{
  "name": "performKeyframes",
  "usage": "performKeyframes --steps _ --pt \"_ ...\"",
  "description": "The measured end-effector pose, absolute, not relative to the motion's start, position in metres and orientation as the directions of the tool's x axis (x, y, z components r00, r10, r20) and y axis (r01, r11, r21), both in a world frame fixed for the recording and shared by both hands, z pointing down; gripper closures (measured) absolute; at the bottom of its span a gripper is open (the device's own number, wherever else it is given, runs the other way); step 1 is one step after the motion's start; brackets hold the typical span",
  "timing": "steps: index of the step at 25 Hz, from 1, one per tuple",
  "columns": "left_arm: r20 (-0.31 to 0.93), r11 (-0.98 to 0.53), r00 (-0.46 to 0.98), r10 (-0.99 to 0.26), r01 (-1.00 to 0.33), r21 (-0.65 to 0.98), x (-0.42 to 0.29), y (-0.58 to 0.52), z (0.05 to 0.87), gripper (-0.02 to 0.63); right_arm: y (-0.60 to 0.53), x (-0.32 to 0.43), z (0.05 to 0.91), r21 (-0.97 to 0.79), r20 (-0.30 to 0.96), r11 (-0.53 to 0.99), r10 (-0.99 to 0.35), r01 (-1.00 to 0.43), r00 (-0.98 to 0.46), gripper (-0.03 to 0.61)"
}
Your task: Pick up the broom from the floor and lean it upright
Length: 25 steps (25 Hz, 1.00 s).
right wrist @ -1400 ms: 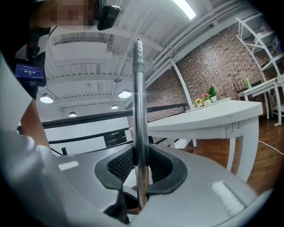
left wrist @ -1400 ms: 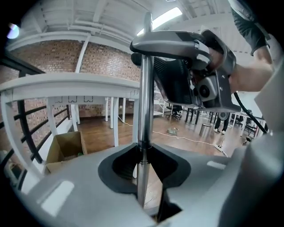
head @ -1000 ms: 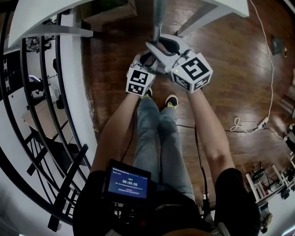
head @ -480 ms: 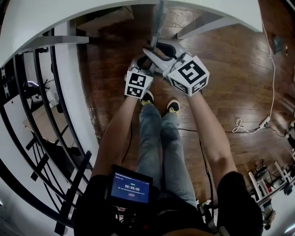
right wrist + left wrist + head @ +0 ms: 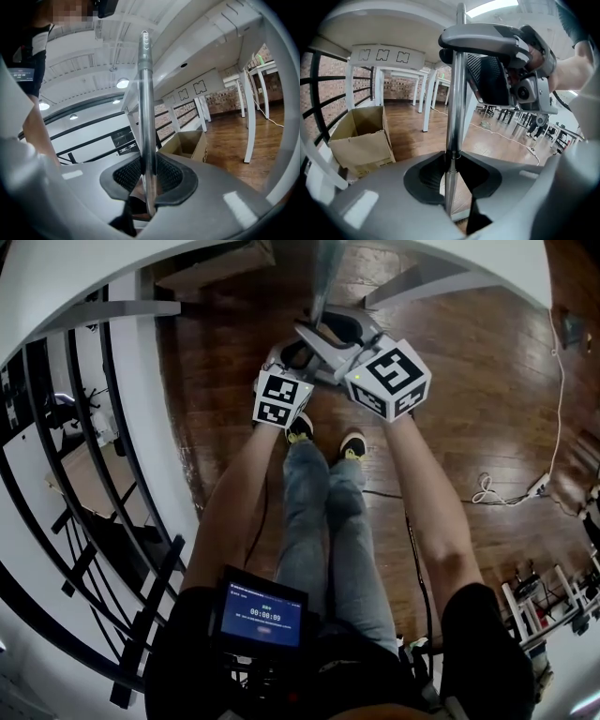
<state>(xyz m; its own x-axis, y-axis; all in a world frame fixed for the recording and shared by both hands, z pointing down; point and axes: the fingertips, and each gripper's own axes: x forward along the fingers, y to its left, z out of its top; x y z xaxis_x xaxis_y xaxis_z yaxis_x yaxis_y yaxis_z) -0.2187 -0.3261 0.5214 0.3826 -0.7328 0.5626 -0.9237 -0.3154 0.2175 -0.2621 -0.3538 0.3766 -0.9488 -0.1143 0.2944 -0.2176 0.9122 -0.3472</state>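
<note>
Grips unchanged since a second ago: left gripper [image 5: 449, 187] and right gripper [image 5: 147, 187] both pinch the broom handle [image 5: 454, 93], right just above left. Handle stands near upright, close beside the white table [image 5: 94, 268]. Pick-up looks done; leaning and letting go remain. Brush end unseen.

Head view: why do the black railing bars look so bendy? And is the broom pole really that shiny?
Head view: the wide lens bows the straight railing bars, most near the edges. Left gripper view: the metal broom pole shows a bright streak of reflected light. Right gripper view: the ceiling lamps glare white, and the corners go dark.
</note>
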Motion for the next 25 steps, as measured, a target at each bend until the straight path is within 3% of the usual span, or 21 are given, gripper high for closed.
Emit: performKeyframes --steps 21,25 --pt "0.496 -0.375 0.409 -0.766 -0.911 0.172 -0.228 -0.350 0.488 0.512 -0.378 -0.262 0.383 -0.332 0.338 0.891 -0.195 -0.310 -0.921 0.476" --pt "0.488 -0.374 0.410 -0.771 -0.911 0.175 -0.229 -0.349 0.483 0.495 -0.377 -0.262 0.379 -0.332 0.334 0.891 -0.197 -0.310 -0.922 0.430"
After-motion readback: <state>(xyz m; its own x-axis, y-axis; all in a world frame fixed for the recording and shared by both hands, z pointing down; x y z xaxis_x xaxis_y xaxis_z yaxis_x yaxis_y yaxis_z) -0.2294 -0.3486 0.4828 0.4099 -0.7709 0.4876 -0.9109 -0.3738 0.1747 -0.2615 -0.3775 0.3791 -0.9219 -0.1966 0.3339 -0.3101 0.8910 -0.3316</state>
